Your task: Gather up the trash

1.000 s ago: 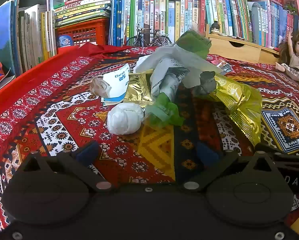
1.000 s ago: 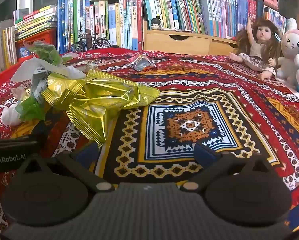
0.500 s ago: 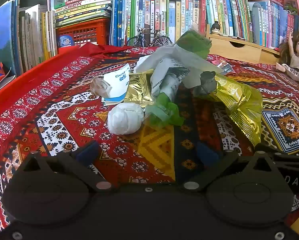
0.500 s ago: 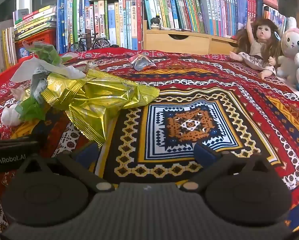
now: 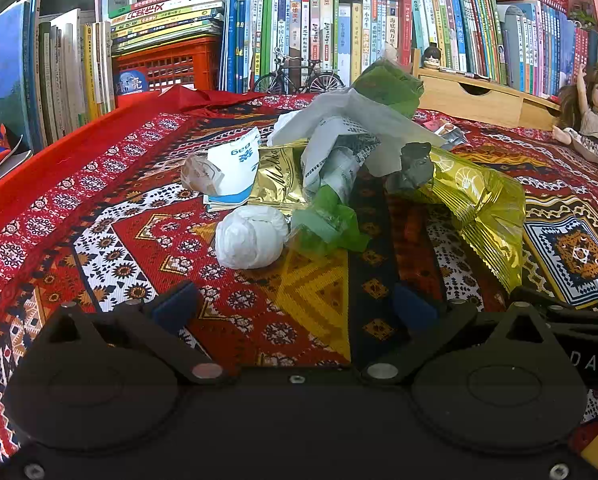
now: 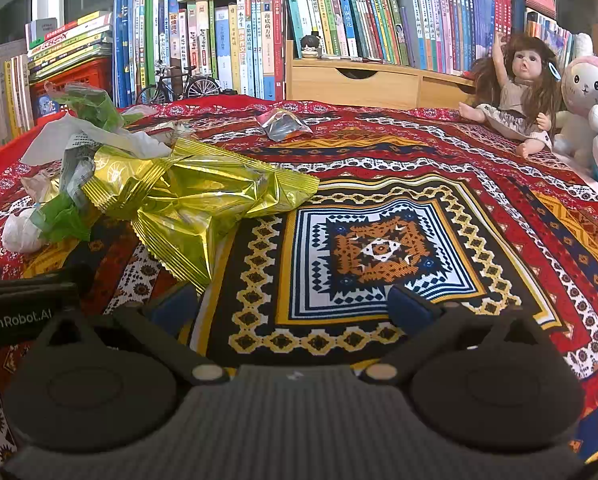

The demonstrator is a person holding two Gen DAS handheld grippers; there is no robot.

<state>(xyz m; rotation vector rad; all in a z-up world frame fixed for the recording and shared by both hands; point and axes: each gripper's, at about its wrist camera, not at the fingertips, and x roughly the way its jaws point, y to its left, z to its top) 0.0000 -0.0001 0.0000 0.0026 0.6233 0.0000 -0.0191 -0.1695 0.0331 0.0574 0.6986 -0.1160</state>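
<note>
A pile of trash lies on the patterned red cloth (image 5: 99,208): a white crumpled paper ball (image 5: 251,237), green plastic scraps (image 5: 329,224), printed white paper (image 5: 339,148), a blue-and-white carton (image 5: 233,168) and a shiny yellow-green wrapper (image 5: 479,204). My left gripper (image 5: 295,306) is open and empty, just short of the paper ball. In the right wrist view the yellow-green wrapper (image 6: 195,196) lies ahead to the left, and a small silver wrapper (image 6: 285,124) sits apart further back. My right gripper (image 6: 295,306) is open over bare cloth, with nothing between its fingers.
Rows of books (image 6: 339,28) line the back, with a red crate (image 5: 171,64), a model bicycle (image 6: 179,84) and a wooden drawer unit (image 6: 355,80). A doll (image 6: 515,88) and plush toys (image 6: 587,100) sit at the right edge.
</note>
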